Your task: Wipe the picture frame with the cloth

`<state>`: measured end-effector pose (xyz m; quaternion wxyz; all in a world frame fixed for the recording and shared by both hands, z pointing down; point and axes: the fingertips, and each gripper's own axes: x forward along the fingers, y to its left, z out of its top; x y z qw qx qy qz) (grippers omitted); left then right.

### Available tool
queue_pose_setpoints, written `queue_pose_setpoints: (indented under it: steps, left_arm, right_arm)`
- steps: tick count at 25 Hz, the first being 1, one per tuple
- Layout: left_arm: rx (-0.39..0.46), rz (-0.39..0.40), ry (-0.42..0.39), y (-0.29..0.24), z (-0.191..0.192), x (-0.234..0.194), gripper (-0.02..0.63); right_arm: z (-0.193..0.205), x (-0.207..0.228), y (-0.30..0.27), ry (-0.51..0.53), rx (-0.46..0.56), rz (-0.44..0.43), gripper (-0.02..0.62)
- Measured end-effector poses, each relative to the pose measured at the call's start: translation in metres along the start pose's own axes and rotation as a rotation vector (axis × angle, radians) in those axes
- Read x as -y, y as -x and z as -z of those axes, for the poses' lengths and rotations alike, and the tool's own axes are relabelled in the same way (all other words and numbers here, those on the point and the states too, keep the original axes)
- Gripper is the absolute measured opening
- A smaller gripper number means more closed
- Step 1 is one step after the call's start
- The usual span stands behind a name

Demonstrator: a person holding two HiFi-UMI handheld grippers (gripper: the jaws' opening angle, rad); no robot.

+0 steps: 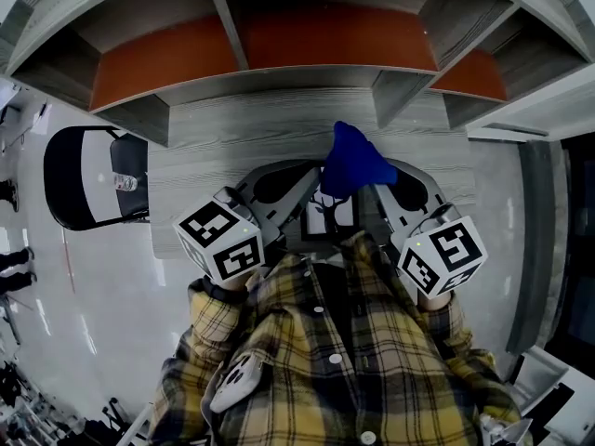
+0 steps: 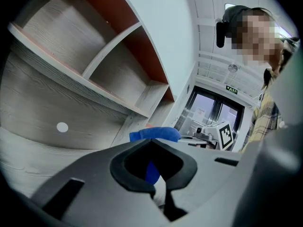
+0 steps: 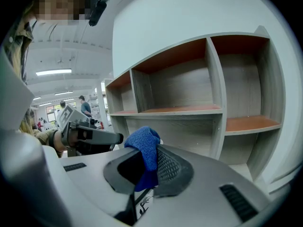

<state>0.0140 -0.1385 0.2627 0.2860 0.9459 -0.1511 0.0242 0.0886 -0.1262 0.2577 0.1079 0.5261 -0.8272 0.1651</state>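
Grippers are both tucked in close to the person's plaid shirt [image 1: 344, 360]. The right gripper [image 3: 142, 174] has its jaws clamped on the blue cloth [image 3: 144, 148], which bunches up above them. The left gripper [image 2: 158, 193] looks pinched onto the edge of the picture frame [image 1: 330, 216], though that view is pretty cramped. The frame sits between the two tools with the cloth at its far edge, over a grey wood table [image 1: 242, 133]. Beyond that stands an open shelf unit [image 1: 307, 45] with orange-brown boards.
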Motion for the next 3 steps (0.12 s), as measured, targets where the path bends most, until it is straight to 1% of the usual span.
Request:
queue_pose_setpoints:
  steps: [3]
  left_arm:
    - [-0.014, 0.012, 0.011, 0.0008, 0.005, 0.0022, 0.005]
  right_arm:
    - [0.0016, 0.0004, 0.002, -0.004, -0.003, 0.0, 0.038]
